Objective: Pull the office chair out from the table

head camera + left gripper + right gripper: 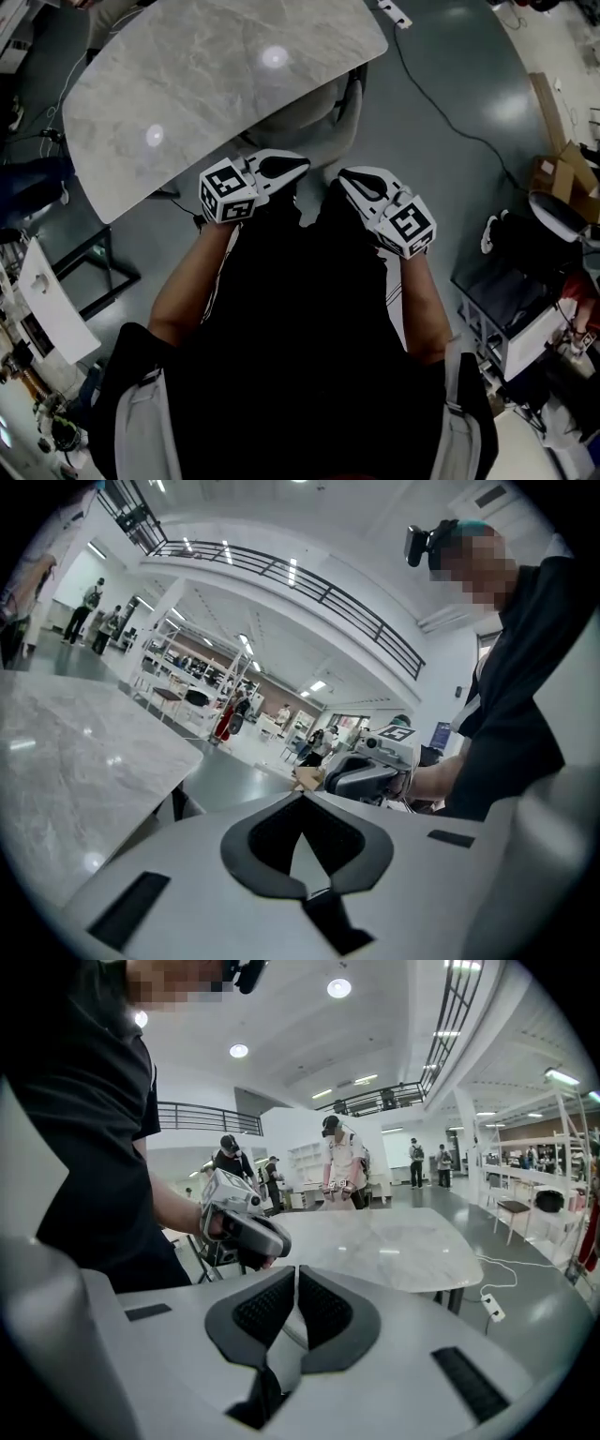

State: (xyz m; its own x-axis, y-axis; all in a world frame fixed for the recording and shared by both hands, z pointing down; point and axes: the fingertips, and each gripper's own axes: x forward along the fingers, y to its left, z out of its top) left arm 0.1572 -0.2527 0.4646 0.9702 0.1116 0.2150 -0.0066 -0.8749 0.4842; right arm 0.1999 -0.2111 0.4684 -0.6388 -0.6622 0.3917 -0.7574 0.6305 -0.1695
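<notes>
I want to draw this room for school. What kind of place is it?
Probably a big, open work hall or lab, not a home. There's a balcony railing high up, rows of shelving racks, and other people standing around on a shiny grey floor.

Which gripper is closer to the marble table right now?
Left. The left gripper is just off the near edge of the marble table; the right gripper is farther from that edge.

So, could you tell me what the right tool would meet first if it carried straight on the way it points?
The right tool would probably meet the marble table first, dead ahead in its own view; the left tool sits just left of that line. Depth is unclear.
</notes>
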